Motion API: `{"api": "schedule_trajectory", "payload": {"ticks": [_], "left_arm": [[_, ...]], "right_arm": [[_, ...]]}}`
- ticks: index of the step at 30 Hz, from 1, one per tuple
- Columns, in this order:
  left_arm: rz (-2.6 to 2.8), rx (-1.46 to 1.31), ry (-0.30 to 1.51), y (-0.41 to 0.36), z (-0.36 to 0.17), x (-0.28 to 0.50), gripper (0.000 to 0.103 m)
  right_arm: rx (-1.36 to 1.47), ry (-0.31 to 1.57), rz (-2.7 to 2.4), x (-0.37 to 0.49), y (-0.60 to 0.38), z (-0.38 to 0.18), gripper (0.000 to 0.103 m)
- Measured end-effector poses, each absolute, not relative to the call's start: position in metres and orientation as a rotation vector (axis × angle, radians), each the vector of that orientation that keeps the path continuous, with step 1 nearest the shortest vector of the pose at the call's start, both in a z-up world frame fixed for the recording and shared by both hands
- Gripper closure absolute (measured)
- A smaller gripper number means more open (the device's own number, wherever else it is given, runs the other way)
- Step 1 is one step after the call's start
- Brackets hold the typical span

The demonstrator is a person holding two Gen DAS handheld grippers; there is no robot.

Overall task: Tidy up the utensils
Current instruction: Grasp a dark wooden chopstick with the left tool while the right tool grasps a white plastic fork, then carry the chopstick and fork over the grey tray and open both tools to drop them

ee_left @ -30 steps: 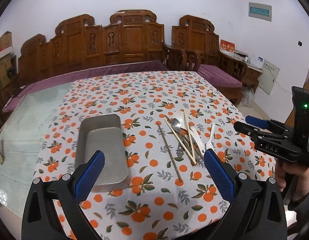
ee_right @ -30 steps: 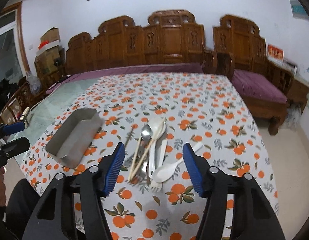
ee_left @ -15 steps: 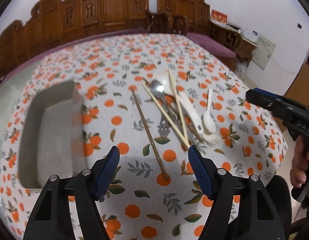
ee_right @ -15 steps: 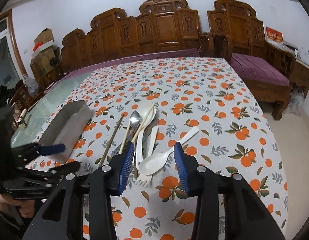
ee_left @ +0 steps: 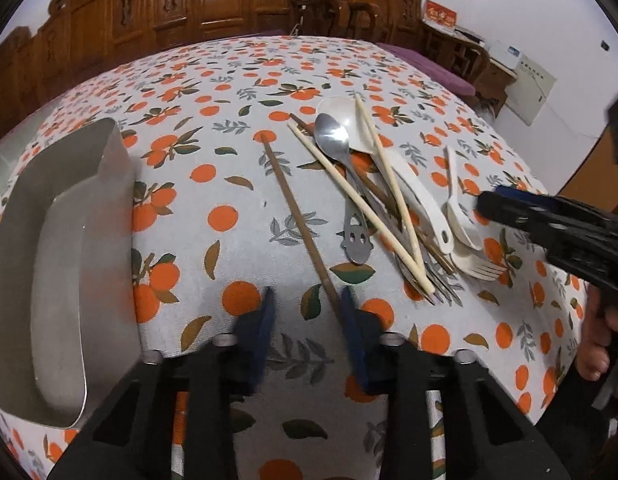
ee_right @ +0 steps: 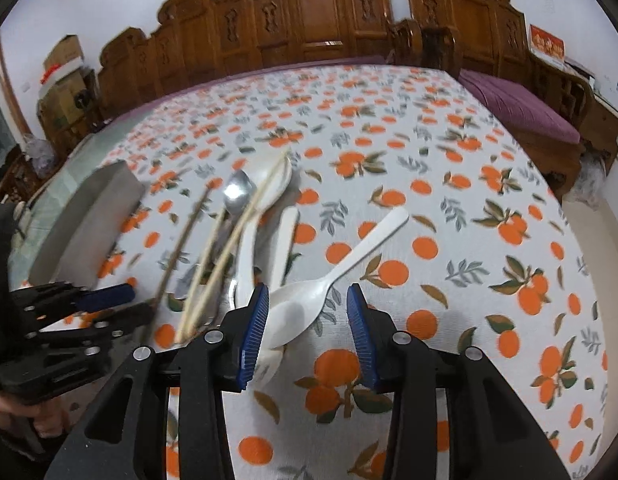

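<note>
My left gripper (ee_left: 307, 294) is low over the orange-print tablecloth, its jaws closing. The near end of a brown chopstick (ee_left: 297, 216) lies between them, against the right pad, with a gap still on the left. A metal tray (ee_left: 121, 184) sits to its left. My right gripper (ee_right: 307, 300) is open over the bowl of a white plastic spoon (ee_right: 341, 268), which lies nearer the left pad. Between the two grippers is a pile with a metal spoon (ee_left: 333, 136), pale chopsticks (ee_left: 361, 212), a large white spoon (ee_left: 413, 196) and a white fork (ee_left: 481, 268).
Carved wooden benches (ee_right: 309, 20) with a purple cushion (ee_right: 525, 108) stand behind and right of the table. The table edge drops to the floor at the right (ee_right: 581, 232). A person's hand (ee_left: 597, 344) holds the right gripper.
Both grippers have come down close to the table. The left jaws have narrowed a lot around the brown chopstick's end. The right jaws have narrowed slightly over the white spoon.
</note>
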State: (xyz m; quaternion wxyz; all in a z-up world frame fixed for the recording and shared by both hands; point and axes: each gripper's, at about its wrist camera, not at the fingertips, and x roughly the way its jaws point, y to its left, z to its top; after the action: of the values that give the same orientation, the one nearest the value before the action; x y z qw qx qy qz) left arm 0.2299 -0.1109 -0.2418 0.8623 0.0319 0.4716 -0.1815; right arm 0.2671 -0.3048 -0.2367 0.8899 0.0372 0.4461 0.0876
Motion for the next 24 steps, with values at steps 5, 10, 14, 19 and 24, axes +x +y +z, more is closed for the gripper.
{"api": "schedule_trajectory", "payload": {"ticks": [5, 10, 14, 19, 24], "left_arm": [[-0.375, 0.088, 0.981, -0.101, -0.244, 0.219, 0.103], [-0.403, 0.072, 0.963, -0.093, -0.233, 0.215, 0.103], [-0.437, 0.072, 0.958, -0.097, -0.23, 0.212, 0.103], [-0.455, 0.041, 0.95, -0.102, -0.227, 0.213, 0.102], [-0.463, 0.01, 0.968, -0.111, -0.23, 0.221, 0.08]], "right_arm": [[0.062, 0.984, 0.129, 0.282, -0.298, -0.253, 0.06], [0.049, 1.002, 0.089, 0.286, -0.295, -0.255, 0.06], [0.051, 1.007, 0.075, 0.287, -0.294, -0.256, 0.061], [0.054, 1.013, 0.069, 0.286, -0.295, -0.256, 0.087], [0.101, 1.014, 0.079, 0.28, -0.305, -0.25, 0.101]]}}
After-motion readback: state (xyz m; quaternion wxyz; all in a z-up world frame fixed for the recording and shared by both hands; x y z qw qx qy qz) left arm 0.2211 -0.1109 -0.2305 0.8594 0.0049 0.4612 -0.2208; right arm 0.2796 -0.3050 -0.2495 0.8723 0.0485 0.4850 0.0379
